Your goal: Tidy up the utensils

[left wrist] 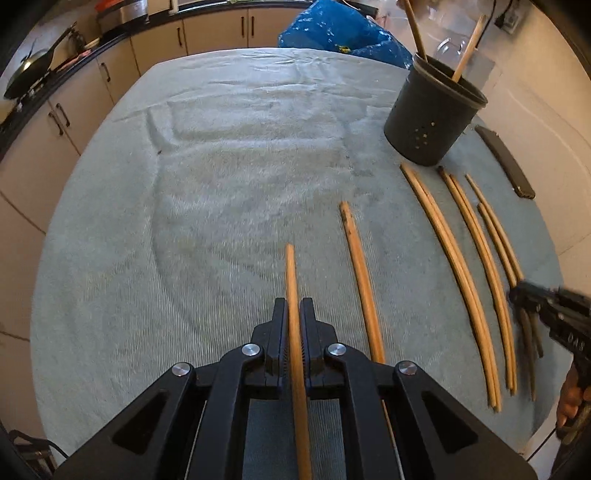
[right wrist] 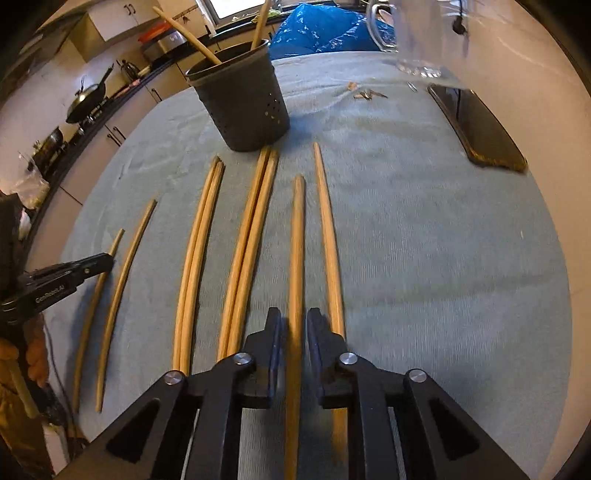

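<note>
Several wooden chopsticks lie side by side on a pale green cloth (left wrist: pixel 221 166). My left gripper (left wrist: pixel 294 305) is shut on one chopstick (left wrist: pixel 291 269), which runs forward between its pads; a single one (left wrist: pixel 360 273) lies just to its right. My right gripper (right wrist: pixel 294 314) straddles another chopstick (right wrist: pixel 297 240), with a thin gap on each side, so it is open. A partner chopstick (right wrist: pixel 327 229) lies beside it. A dark perforated holder (left wrist: pixel 432 114) (right wrist: pixel 243 107) stands beyond them, with two chopsticks leaning in it.
A black phone (right wrist: pixel 480 129) lies on the cloth at the right, near a glass jug (right wrist: pixel 406 37) and small bits (right wrist: pixel 365 95). A blue bag (left wrist: pixel 343 33) sits behind the table. Kitchen cabinets and a wok (left wrist: pixel 29 70) line the left side.
</note>
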`<state>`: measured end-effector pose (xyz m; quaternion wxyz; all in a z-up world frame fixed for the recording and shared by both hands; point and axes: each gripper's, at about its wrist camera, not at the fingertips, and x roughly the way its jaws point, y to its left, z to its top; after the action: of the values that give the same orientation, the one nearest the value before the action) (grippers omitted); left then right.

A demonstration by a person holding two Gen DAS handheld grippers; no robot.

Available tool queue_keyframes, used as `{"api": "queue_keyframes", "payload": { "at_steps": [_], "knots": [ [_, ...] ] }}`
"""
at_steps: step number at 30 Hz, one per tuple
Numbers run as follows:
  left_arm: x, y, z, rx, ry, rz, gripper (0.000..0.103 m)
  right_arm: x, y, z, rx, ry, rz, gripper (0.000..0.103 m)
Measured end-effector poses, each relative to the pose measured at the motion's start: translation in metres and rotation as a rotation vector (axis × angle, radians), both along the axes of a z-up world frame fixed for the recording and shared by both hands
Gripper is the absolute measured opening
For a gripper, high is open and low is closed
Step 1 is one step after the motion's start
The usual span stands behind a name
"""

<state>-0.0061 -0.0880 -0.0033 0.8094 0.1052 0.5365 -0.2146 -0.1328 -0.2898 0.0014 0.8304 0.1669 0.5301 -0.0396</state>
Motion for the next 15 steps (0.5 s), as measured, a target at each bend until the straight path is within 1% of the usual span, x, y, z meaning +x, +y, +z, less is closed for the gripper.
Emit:
{"api": "queue_keyframes", "payload": {
  "at_steps": [4, 7, 11, 15],
  "knots": [
    [0.01, -0.009, 0.0, 0.042, 0.004, -0.026, 0.006, 0.028, 0.0, 0.0, -0.065, 0.032, 0.027, 0.016],
    [0.019, -0.014, 0.0, 0.06, 0.007, -0.042, 0.006, 0.047, -0.002, -0.001, -0.084, 0.059, 0.036, 0.016],
    [0.026, -0.016, 0.002, 0.062, 0.003, -0.054, 0.006, 0.072, -0.004, -0.002, -0.107, 0.099, 0.05, 0.016],
    [0.024, -0.016, 0.001, 0.045, -0.034, -0.046, 0.007, 0.086, -0.003, -0.003, -0.115, 0.12, 0.059, 0.016]
  ]
}}
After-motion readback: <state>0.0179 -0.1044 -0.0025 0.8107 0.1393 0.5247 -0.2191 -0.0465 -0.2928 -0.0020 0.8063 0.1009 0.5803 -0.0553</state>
